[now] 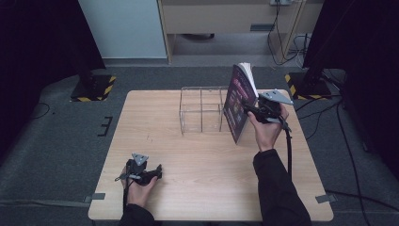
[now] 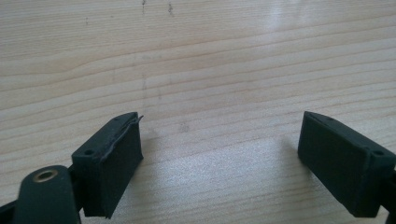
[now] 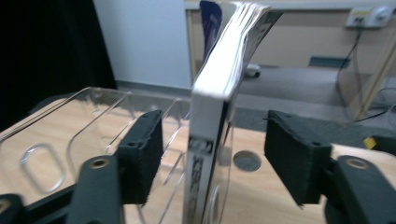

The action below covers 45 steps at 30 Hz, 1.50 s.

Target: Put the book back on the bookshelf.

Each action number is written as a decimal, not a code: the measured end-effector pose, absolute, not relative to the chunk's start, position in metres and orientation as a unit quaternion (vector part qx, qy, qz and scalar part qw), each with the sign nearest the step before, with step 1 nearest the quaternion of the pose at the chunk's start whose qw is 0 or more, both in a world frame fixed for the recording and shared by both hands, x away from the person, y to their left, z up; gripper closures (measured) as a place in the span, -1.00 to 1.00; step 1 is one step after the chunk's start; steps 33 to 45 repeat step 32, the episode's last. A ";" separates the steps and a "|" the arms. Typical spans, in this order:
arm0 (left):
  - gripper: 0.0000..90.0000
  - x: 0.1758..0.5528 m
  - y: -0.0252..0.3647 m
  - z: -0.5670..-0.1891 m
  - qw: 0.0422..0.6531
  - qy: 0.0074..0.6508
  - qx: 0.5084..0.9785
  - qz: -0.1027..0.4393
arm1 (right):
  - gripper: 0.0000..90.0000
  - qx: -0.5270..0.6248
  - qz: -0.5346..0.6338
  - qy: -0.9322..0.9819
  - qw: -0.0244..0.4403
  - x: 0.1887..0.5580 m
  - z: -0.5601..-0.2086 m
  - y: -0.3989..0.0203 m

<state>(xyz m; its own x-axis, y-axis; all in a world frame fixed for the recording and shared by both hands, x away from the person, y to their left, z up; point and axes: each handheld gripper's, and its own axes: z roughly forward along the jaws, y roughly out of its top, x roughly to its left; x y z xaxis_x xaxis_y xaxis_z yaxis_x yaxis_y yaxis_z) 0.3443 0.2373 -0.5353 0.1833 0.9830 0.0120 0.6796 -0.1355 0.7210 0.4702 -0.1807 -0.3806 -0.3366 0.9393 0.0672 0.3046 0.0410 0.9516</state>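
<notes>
Here the book [image 1: 240, 101] stands upright just right of the rack [image 1: 201, 109], spine between the right claw's [image 3: 212, 158] parted jaws, untouched; the left claw [image 2: 219, 154] gapes empty, well apart.

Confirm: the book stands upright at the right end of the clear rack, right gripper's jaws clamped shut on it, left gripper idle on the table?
Not clamped. The right gripper view shows the right gripper open, jaws apart on either side of the book. The rest holds.
</notes>
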 end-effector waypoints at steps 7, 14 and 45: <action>-0.72 0.344 0.237 -0.535 0.298 0.586 0.709 0.255 | -0.42 0.474 0.506 0.665 0.278 0.448 -0.382 -0.192; -0.72 0.344 0.237 -0.535 0.297 0.586 0.709 0.255 | -0.49 0.470 0.499 0.683 0.251 0.419 -0.398 -0.207; -0.74 0.345 0.237 -0.535 0.298 0.586 0.709 0.254 | -0.56 0.489 0.413 0.740 0.208 0.387 -0.476 -0.250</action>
